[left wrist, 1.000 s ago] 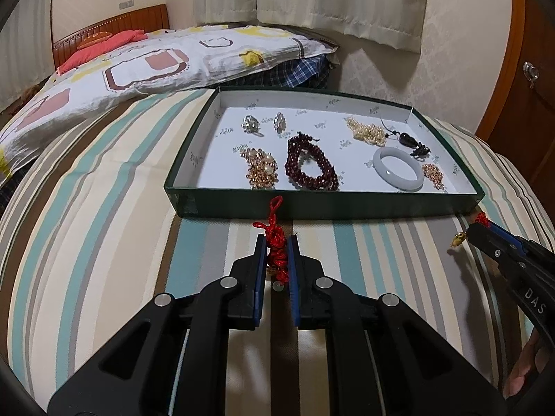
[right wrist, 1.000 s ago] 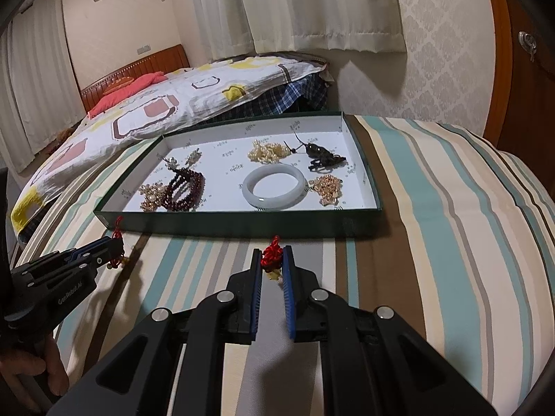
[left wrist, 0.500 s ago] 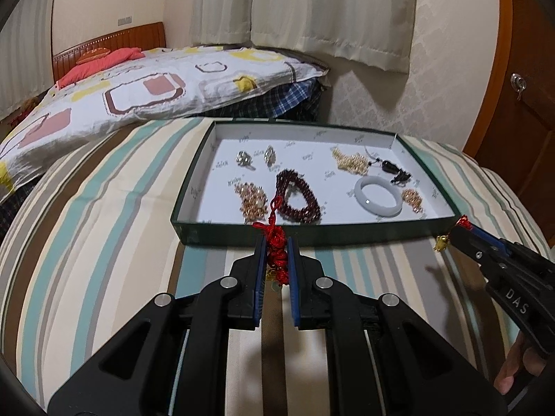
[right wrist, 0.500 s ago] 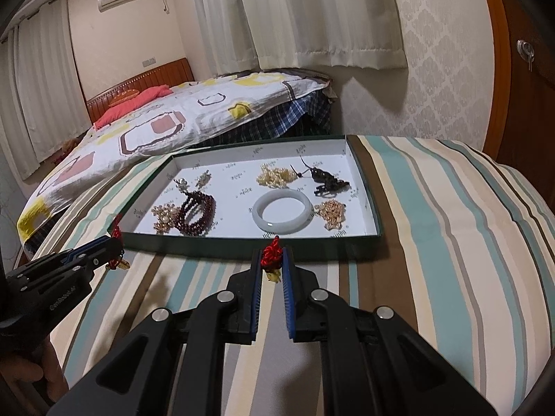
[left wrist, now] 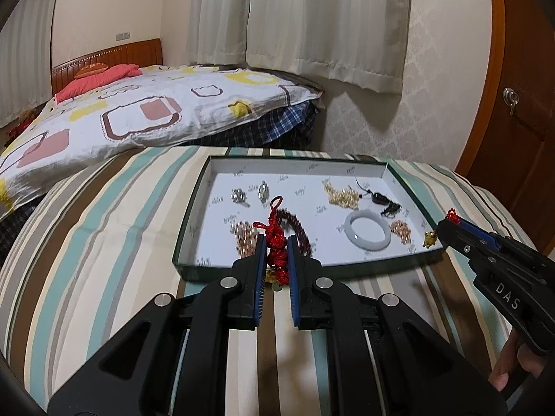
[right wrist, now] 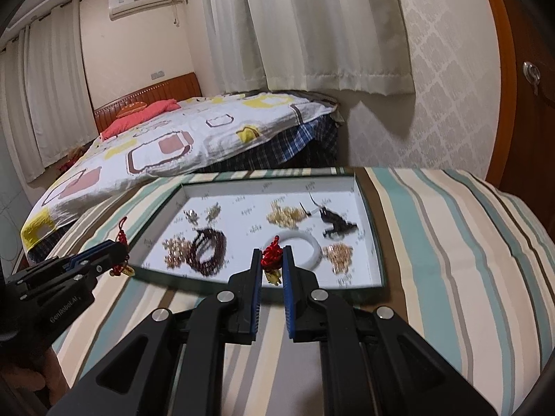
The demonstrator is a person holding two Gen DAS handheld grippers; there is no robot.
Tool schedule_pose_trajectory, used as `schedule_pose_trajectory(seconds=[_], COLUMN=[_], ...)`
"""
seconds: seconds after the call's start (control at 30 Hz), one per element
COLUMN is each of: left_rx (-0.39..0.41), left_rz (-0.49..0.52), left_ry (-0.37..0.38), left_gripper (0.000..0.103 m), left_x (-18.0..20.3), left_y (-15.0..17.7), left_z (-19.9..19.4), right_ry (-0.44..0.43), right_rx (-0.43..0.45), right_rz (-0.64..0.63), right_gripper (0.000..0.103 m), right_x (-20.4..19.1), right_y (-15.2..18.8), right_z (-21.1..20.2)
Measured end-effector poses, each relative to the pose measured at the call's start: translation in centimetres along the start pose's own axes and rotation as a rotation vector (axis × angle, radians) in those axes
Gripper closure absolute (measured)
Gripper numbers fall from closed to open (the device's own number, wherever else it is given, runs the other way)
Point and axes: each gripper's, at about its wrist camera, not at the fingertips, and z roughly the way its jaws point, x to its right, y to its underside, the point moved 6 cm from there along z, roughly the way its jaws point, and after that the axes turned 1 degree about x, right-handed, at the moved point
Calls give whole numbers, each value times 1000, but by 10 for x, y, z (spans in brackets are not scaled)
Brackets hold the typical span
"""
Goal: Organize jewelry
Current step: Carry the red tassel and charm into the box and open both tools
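A green tray [left wrist: 298, 270] with a white floor sits on the striped bedcover and also shows in the right wrist view [right wrist: 263, 289]. It holds a dark red bead bracelet [right wrist: 208, 251], a white jade bangle [left wrist: 367, 235], gold bead clusters [left wrist: 341, 196] and a black pendant [right wrist: 336, 223]. My left gripper [left wrist: 277, 242] is shut on a red knotted charm [left wrist: 275, 239], held above the tray's near edge. My right gripper [right wrist: 272, 254] is shut on a second red knotted charm [right wrist: 271, 256] with a gold bead below it, also above the near edge.
A bed with a patterned quilt [left wrist: 138, 118] lies behind on the left. Curtains [left wrist: 312, 24] hang on the back wall. A wooden door [left wrist: 520, 114] stands at the right. The striped cover [left wrist: 86, 242] spreads around the tray.
Both grippers have risen and moved forward with their red charms, from the cover in front of the tray to above its near edge.
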Motion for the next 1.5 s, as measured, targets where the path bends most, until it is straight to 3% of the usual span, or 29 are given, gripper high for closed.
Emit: schedule_pose_trajectory(seconds=[0.37, 0.7, 1.1, 1.5], left_rx=[66, 86, -35, -90], left_rz=[26, 19, 20, 23], left_ry=[-16, -59, -97, -104], left_gripper=[91, 91, 91, 91], left_x=[0, -20, -38, -42], left_y=[-44, -64, -41, -35], left_z=[27, 72, 132, 151], right_ry=[-30, -61, -44, -13], right_rx=[69, 99, -14, -84], right_rz=[-34, -34, -47, -35], right_gripper=[91, 91, 91, 91], right_x=[-19, -32, -39, -32], right_y=[-43, -66, -39, -30], right_z=[24, 65, 126, 149])
